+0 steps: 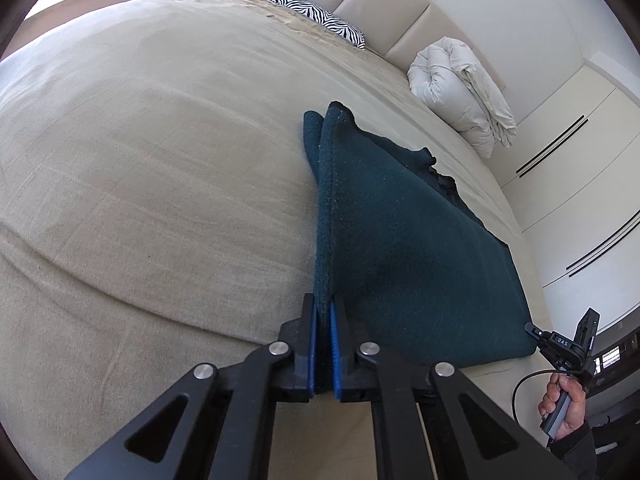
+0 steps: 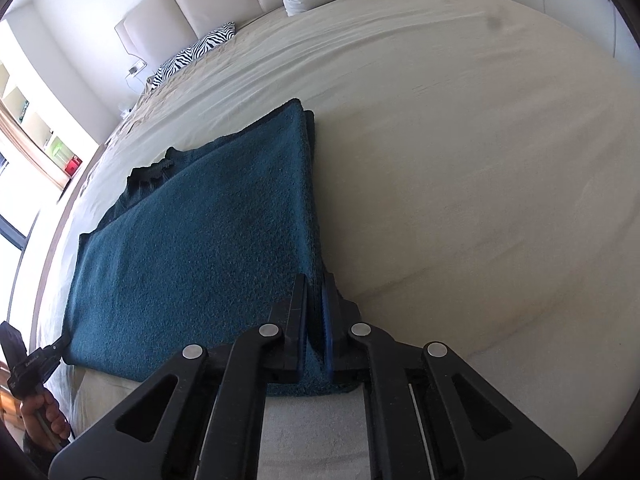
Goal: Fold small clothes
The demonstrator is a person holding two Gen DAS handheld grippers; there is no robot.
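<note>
A dark teal knitted garment (image 1: 400, 248) lies folded on the beige bed (image 1: 160, 160); it also shows in the right wrist view (image 2: 208, 232). My left gripper (image 1: 324, 312) is shut on its near left edge, the fabric pinched between the blue pads. My right gripper (image 2: 316, 284) is shut on the near right edge of the garment. Each gripper shows small in the other's view, at the opposite corner of the garment: the right one (image 1: 536, 330) and the left one (image 2: 60, 346). A ribbed cuff or collar (image 2: 154, 172) sticks out at the far side.
A zebra-print pillow (image 1: 320, 18) and a rolled white duvet (image 1: 460, 92) lie by the padded headboard (image 1: 376, 4). White wardrobe doors (image 1: 568, 184) stand beside the bed. A shelf by a window (image 2: 44, 140) is on the other side.
</note>
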